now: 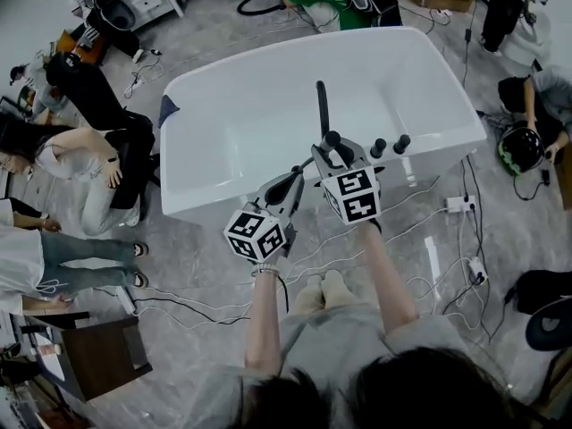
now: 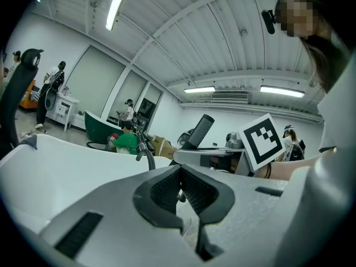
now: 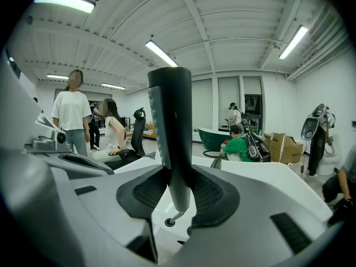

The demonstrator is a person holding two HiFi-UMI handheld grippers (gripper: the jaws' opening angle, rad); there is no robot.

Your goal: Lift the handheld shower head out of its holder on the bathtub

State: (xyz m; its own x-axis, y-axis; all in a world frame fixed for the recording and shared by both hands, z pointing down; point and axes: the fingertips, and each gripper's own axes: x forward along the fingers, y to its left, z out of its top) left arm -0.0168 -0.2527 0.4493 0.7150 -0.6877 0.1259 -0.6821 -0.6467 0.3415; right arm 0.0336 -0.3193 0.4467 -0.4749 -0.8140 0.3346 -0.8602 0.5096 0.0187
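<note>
Closest to the lens, the right gripper has its ribbed pads clamped on the shower head, one pad on each side of the lower part of the dark handle. I grip it low like this so that the jaws take the narrow, round shaft and the broader spray end stands free above them.

From the right gripper view the wand's long axis is close to upright. The head end points at the ceiling, the tapered end points down, and a small fitting hangs just below the pads. Nothing touches that lower end, so I judge it clear of its holder, though I cannot pick out the holder itself.

On the other side, the left gripper has its pads pressed together with nothing between them. It waits just beside the right one, near enough to steady the wand if needed.

Further out, the head view puts both grippers at the near long rim of the bathtub, towards the right-hand end. The wand rises from the right jaws over the white basin, next to a short row of dark knobs on that rim. Keeping it vertical should stop the hose end from catching the rim.
</note>
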